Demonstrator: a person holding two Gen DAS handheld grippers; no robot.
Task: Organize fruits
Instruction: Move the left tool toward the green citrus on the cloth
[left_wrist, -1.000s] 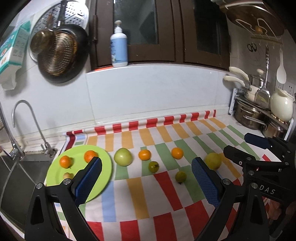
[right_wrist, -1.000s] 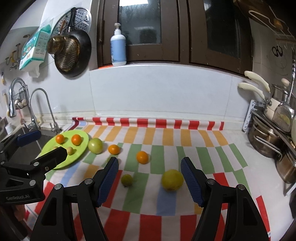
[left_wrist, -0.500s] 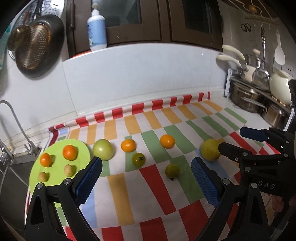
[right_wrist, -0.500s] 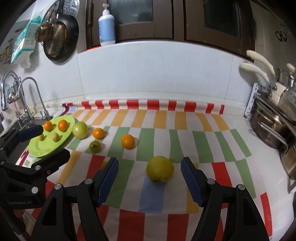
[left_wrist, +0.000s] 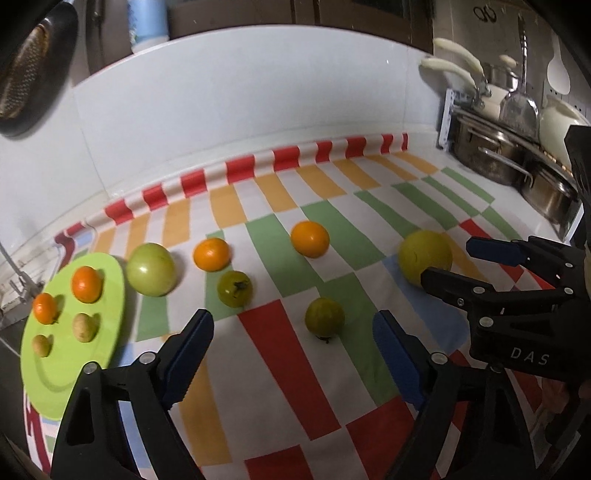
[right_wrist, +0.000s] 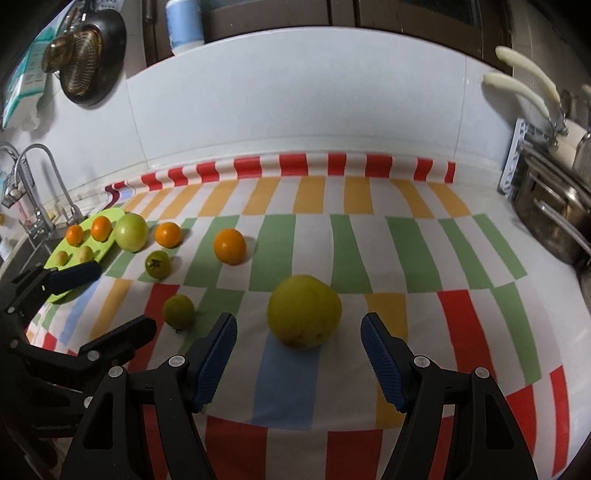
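On the striped cloth, yellow fruit (right_wrist: 303, 311) sits just ahead of the wide-open right tool (right_wrist: 298, 356), left tool (left_wrist: 291, 354) also wide and empty; approach step, next: advance, close, carry to green plate (right_wrist: 72, 254).

Striped tablecloth (right_wrist: 369, 258) looks matt, kinda wipeable plastic-ish, smooth. Green plate (left_wrist: 55, 373) smooth glossy plastic. Yellow fruit (right_wrist: 303, 311) dull skin, slightly blotchy; oranges (left_wrist: 309, 238) faintly shiny. Wall tiles (right_wrist: 295, 110) glossy white. Steel pots (left_wrist: 491, 155) polished metal, cream handles (right_wrist: 517, 88) smooth plastic. Left gripper (left_wrist: 293, 343), right gripper (right_wrist: 299, 350): matt black plastic, ribbed blue rubbery pads (right_wrist: 218, 354).
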